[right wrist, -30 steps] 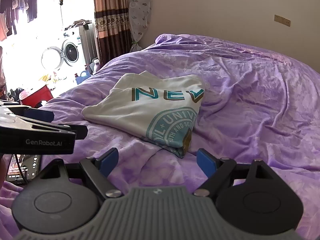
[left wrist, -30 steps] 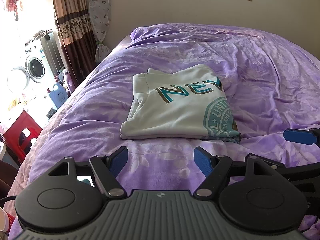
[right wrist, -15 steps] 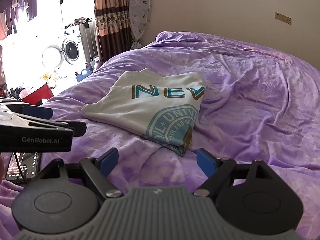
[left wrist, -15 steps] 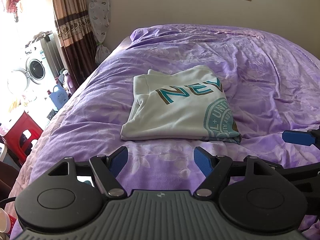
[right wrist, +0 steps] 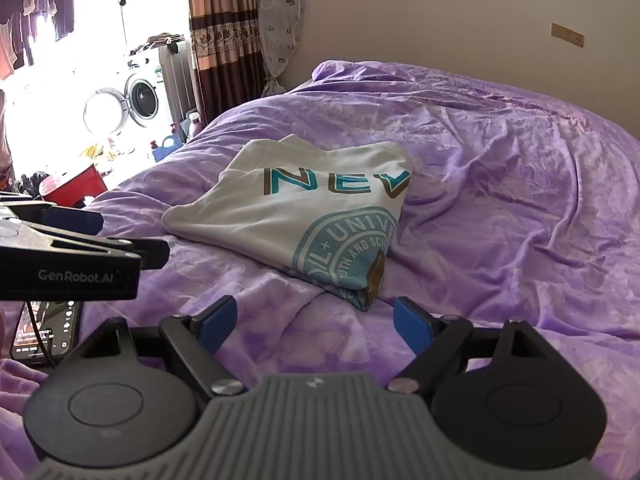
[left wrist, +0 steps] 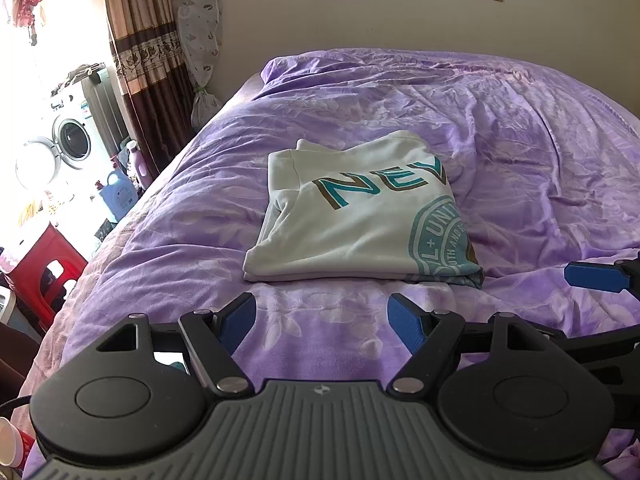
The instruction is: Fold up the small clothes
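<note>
Left hand-held gripper (left wrist: 322, 316): jaws spread wide, nothing between them; it hung just above the bed (left wrist: 540, 168), short of the near edge of the shirt (left wrist: 360, 224). Right hand-held gripper (right wrist: 316, 322): jaws likewise spread and empty; it sat low over the bed, its fingers pointing at the near right corner of the shirt (right wrist: 316, 216); neither touched cloth.

Shirt: white, teal "NEV" lettering and a round crest; it lay folded into a compact rectangle mid-bed, print up, a sleeve or collar edge peeking out at the far left corner; the fold looked done or nearly so (judgement).

Risks, judged: the quilt was soft and rumpled, so a low approach could pinch purple fabric along with the shirt; a grasp on only the top layer at the crest corner would likely peel the stack open; dragging instead of lifting could skew the layers; the two tools sat close side by side and could knock together if both closed in on the same edge.

Bed: purple floral quilt, creased, ran to the wall. Room: a phone (right wrist: 42, 332) lay on the bed at the left; beyond, a curtain (left wrist: 140, 56), a washer (left wrist: 70, 140) with its door open, a red stool (left wrist: 44, 260), a blue jug (left wrist: 120, 194); strong window glare washed out the far left.
</note>
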Demonstrator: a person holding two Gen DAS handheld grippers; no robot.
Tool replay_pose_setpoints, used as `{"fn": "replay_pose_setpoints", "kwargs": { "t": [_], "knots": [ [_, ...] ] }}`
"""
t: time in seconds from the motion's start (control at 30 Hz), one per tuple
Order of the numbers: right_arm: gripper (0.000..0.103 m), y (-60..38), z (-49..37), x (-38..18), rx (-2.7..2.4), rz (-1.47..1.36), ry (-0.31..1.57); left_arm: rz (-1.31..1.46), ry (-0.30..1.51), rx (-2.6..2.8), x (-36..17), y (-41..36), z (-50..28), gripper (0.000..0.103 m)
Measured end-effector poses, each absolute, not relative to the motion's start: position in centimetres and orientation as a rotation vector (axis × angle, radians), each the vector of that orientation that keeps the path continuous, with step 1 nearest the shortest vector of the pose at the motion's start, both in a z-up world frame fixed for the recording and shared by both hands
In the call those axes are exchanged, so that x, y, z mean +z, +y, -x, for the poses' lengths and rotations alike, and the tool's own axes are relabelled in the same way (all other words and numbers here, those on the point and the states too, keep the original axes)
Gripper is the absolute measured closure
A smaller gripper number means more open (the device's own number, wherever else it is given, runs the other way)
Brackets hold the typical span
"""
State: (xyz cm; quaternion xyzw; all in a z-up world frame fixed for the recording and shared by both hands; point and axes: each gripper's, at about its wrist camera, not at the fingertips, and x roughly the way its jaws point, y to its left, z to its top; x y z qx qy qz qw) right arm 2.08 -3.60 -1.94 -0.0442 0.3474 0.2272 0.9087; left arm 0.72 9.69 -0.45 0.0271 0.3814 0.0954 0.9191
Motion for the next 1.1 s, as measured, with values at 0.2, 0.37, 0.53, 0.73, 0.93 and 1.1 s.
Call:
{"fn": "replay_pose_setpoints", "kwargs": {
  "t": [0.2,0.37,0.53,0.73,0.93,1.1],
  "knots": [
    [0.022,-3.56,-2.09,-1.91,0.468,0.091,0.717,-0.058,0.784,0.195,-0.49,9.59,-0.77,0.015],
    [0.022,-3.67,-2.10,-2.29,0.472,0.092,0.721,-0.073,0.778,0.186,-0.39,9.61,-0.61,0.015],
    [0.022,-3.65,-2.11,-2.26,0.471,0.091,0.721,-0.077,0.771,0.178,-0.18,9.82,-0.61,0.015],
    [0.022,-3.65,-2.12,-2.24,0.471,0.091,0.722,-0.077,0.772,0.178,-0.18,9.76,-0.56,0.015],
    [0.022,-3.63,-2.10,-2.31,0.471,0.090,0.723,-0.077,0.772,0.178,-0.13,9.93,-0.59,0.015],
    [0.022,-3.80,-1.99,-2.65,0.475,0.092,0.725,-0.076,0.763,0.181,0.02,10.13,-0.48,0.015]
  ]
}}
